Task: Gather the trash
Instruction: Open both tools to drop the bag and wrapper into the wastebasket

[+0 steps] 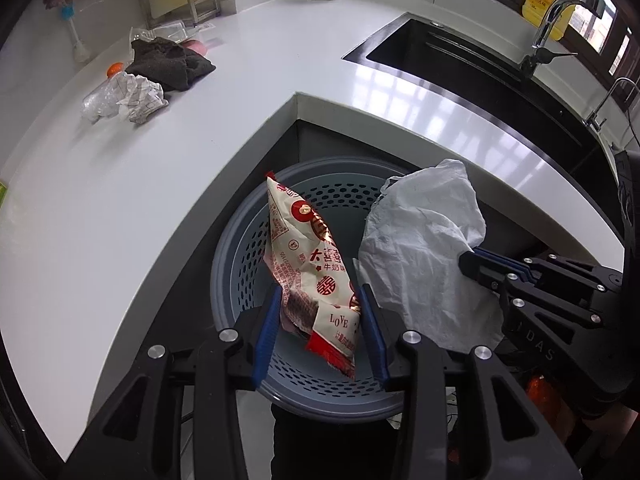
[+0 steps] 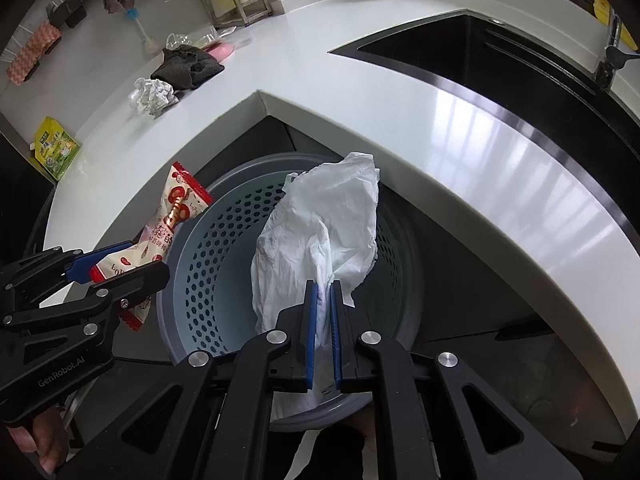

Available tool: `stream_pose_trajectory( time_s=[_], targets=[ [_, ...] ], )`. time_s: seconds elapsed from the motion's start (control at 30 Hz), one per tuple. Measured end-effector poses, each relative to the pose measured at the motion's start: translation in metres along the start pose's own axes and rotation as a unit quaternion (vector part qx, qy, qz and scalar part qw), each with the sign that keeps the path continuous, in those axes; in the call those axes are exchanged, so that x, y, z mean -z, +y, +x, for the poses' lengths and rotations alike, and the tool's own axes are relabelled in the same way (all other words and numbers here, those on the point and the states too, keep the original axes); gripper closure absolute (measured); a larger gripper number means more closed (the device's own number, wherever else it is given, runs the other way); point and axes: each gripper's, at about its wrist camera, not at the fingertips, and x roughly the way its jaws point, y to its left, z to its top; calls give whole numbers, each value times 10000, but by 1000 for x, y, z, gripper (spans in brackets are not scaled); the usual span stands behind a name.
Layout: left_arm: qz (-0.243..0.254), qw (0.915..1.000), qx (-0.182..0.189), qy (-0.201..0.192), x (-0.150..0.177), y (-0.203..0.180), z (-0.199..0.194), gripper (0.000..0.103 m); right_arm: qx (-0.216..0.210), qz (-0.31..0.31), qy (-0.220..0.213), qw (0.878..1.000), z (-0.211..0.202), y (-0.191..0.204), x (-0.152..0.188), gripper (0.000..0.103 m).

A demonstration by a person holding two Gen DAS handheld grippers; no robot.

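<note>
1. Two grippers above the bin (image 1: 236, 248).
2. Left gripper (image 1: 320, 312): pinching wrapper (image 1: 308, 264), over the bin's left part.
3. Right gripper (image 2: 325, 304): clamped on tissue (image 2: 320, 224), over the bin's middle.

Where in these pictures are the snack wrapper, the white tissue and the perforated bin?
Snack wrapper (image 1: 310, 264), left wrist view, printed middle of the pack.
White tissue (image 2: 320, 224), right wrist view, crumpled centre above the pads.
Perforated bin (image 2: 208, 264), right wrist view, inner left wall with holes.
</note>
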Motion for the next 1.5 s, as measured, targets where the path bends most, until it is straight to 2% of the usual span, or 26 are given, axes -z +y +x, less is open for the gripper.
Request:
stream_pose_trajectory(
  time_s=[0.2,0.3,0.37,0.4,0.43,0.67,0.73,0.9,1.0,1.17,1.4,1.5],
  targets=[
    [-140,9999,-35,17,-4,3,14,61,-47,7,191,9998,19,-1,-4,96],
    [-246,9997,-71,34,-5,7,15,52,-67,13,296,9995,25,-1,-6,96],
    [-330,9994,-82,21,-5,11,14,46,-57,19,326,9995,26,-2,-6,87],
    [-362,9993,-91,21,-5,13,14,45,-40,24,332,9994,26,-2,-6,78],
    [-389,9992,-115,35,-4,14,14,44,-22,25,294,9996,25,-2,-7,76],
    [-533,9984,-180,77,0,24,5,44,0,52,220,9997,17,-5,-8,76],
    [-540,9983,-201,51,0,25,-1,40,-4,79,232,9997,14,-5,-9,76],
    [-575,9981,-207,-91,-5,26,-22,38,-42,83,225,9997,2,-5,-9,74],
    [-620,9976,-212,-214,-11,27,-38,30,-76,100,176,9998,-10,-6,-11,70],
    [-683,9963,-219,-481,-23,25,-67,25,-115,29,4,9999,-34,-5,-22,67],
    [-839,9922,-328,-858,-31,31,-103,19,-195,-235,-326,9990,-68,8,-43,53],
    [-934,9898,-442,-979,-33,39,-113,18,-246,-405,-452,9978,-78,17,-54,51]
  ],
)
